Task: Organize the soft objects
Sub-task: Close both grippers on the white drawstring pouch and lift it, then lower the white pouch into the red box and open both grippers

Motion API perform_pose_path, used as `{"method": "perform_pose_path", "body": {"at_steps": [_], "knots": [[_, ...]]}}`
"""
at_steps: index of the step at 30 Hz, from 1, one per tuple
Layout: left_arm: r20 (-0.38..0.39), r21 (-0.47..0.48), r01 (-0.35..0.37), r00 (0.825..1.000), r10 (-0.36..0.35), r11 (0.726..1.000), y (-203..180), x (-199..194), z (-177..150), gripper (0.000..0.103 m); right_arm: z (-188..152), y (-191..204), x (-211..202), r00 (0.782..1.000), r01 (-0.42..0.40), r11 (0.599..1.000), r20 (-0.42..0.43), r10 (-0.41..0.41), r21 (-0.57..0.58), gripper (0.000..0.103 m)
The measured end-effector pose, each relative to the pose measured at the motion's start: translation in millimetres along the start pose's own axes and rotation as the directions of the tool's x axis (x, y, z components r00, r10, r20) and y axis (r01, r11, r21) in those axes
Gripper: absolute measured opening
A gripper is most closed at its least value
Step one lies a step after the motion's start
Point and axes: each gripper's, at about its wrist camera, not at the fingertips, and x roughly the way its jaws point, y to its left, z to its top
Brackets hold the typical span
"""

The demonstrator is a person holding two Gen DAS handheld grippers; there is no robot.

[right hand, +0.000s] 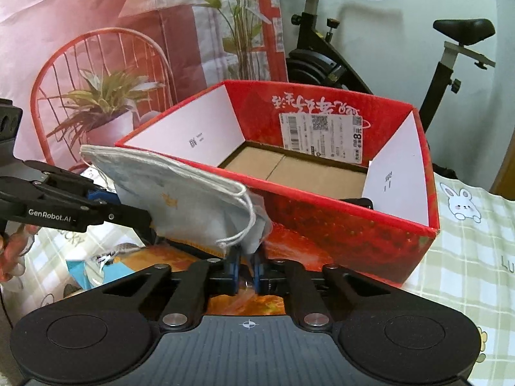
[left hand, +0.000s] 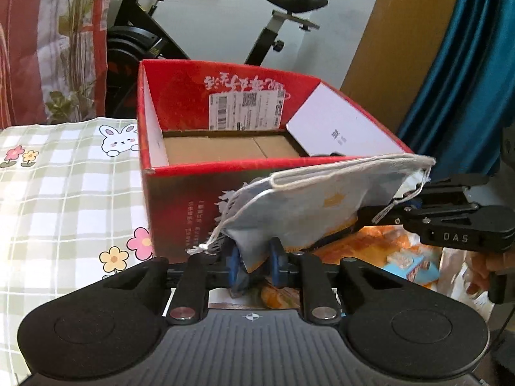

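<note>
A pale blue-grey cloth drawstring bag [left hand: 309, 202] hangs stretched between both grippers, just in front of the near wall of an open red cardboard box [left hand: 225, 164]. My left gripper [left hand: 256, 265] is shut on the bag's lower corner, its blue pads pressing the fabric. From the right, my right gripper [left hand: 363, 222] pinches the bag's other end. In the right wrist view the right gripper [right hand: 246, 268] is shut on a bag [right hand: 180, 199] corner, and the left gripper [right hand: 145, 222] grips the far side. The box [right hand: 322, 200] shows a bare brown floor.
The box stands on a green checked cloth [left hand: 64, 193] with bunny and flower prints. Orange packets [left hand: 370, 251] lie under the bag. An exercise bike [left hand: 289, 3] stands behind the box, with a printed curtain [right hand: 96, 64] beside it. A person's hand [left hand: 482, 273] holds the right gripper's handle.
</note>
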Motion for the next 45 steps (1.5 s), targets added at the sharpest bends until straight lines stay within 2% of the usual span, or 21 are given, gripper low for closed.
{"method": "perform_pose_path", "body": {"at_steps": [8,14,17,21,25,31,38,42,44,45], "knots": [[0.138,0.036,0.016,0.99,-0.021,0.999,-15,-42,22,0.019,23,5,-39,0.992,-0.011,1.0,0.128,0.01,0.001,0.005],[0.282,0.053,0.029,0.958,-0.043,0.998,-29,-76,53,0.019,56,4,-80,0.966,-0.018,1.0,0.257,0.022,-0.017,0.005],[0.317,0.054,0.022,0.948,-0.038,0.998,-33,-77,72,0.019,79,-3,-88,0.955,-0.016,1.0,0.295,0.018,-0.01,0.005],[0.289,0.004,0.028,0.957,-0.028,1.0,-26,-57,87,0.019,102,-14,-80,0.955,-0.003,1.0,0.298,0.002,0.004,0.005],[0.209,-0.06,0.033,0.978,-0.019,0.998,-10,-27,96,0.019,107,-25,-54,0.971,-0.004,0.999,0.238,-0.007,0.044,0.005],[0.101,-0.061,0.005,0.995,0.002,0.998,0,6,95,0.02,93,-35,-15,0.992,0.003,0.995,0.122,-0.015,0.099,0.005],[0.015,-0.053,-0.025,1.0,0.026,0.998,12,30,94,0.022,80,-50,19,1.0,0.011,0.985,0.027,-0.016,0.174,0.007],[-0.006,-0.058,-0.046,0.999,0.045,0.997,15,41,95,0.03,79,-56,33,1.0,0.028,0.979,0.004,-0.029,0.202,0.011],[-0.002,-0.039,-0.073,0.997,0.073,0.997,13,42,97,0.041,79,-57,38,0.998,0.055,0.975,-0.002,-0.055,0.214,0.021],[0.003,-0.03,-0.09,0.996,0.09,0.996,11,42,99,0.05,79,-59,40,0.998,0.068,0.973,-0.005,-0.068,0.22,0.022]]}}
